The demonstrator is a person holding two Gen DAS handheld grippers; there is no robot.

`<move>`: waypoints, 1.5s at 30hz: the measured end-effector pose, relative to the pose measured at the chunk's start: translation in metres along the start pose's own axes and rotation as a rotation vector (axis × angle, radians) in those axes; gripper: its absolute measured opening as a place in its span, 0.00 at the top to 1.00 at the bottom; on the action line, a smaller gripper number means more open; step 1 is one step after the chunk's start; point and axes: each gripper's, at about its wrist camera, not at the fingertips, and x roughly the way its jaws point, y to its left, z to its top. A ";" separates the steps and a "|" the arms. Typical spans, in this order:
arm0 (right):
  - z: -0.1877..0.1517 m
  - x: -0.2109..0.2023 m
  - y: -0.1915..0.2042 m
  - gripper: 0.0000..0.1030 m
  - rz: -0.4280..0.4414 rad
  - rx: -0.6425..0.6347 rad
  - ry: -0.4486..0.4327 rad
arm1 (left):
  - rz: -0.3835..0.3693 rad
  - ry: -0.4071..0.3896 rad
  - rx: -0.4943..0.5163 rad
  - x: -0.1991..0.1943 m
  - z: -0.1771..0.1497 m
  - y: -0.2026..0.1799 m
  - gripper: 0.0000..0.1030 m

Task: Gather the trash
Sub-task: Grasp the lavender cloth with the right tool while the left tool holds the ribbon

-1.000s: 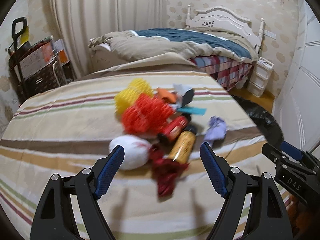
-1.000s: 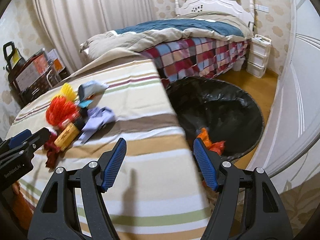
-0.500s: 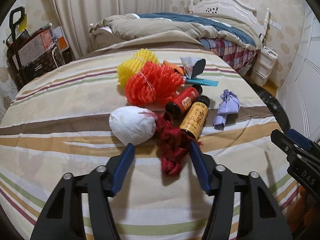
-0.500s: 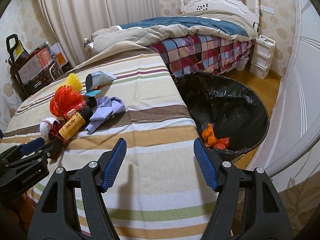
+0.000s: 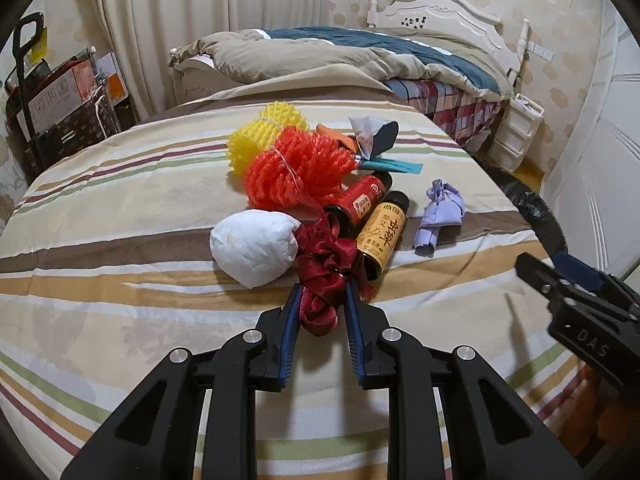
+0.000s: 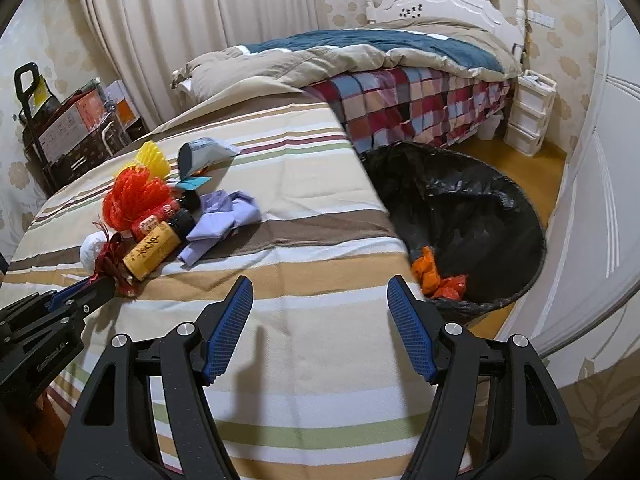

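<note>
A: What is the left gripper (image 5: 322,298) doing?
B: Its jaws are squeezing the dark red ribbon (image 5: 326,270) lying on the striped bench (image 5: 120,208), beside the white wad (image 5: 254,246).
A: And the right gripper (image 6: 320,300)?
B: Hovering wide open, holding nothing, with the black bin bag (image 6: 472,208) sitting beyond

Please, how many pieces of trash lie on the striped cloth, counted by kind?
Bottles: 2 (red bottle, yellow bottle)
Mesh balls: 2 (red mesh ball, yellow mesh ball)
Ribbon: 1 (dark red ribbon)
Paper wad: 1 (white paper wad)
Purple cloth: 1 (purple cloth)
Wrappers: 3, partly hidden (wrappers)
Total: 10
</note>
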 end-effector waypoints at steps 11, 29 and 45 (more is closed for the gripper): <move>0.019 0.016 0.044 0.34 0.040 -0.073 0.002 | 0.032 -0.077 -0.003 -0.016 0.010 0.014 0.77; 0.037 0.046 0.052 0.32 -0.029 -0.077 0.065 | 0.034 -0.089 -0.046 -0.008 0.020 0.035 0.77; 0.025 0.031 0.042 0.56 0.020 -0.064 0.073 | 0.008 -0.067 -0.026 -0.001 0.014 0.023 0.77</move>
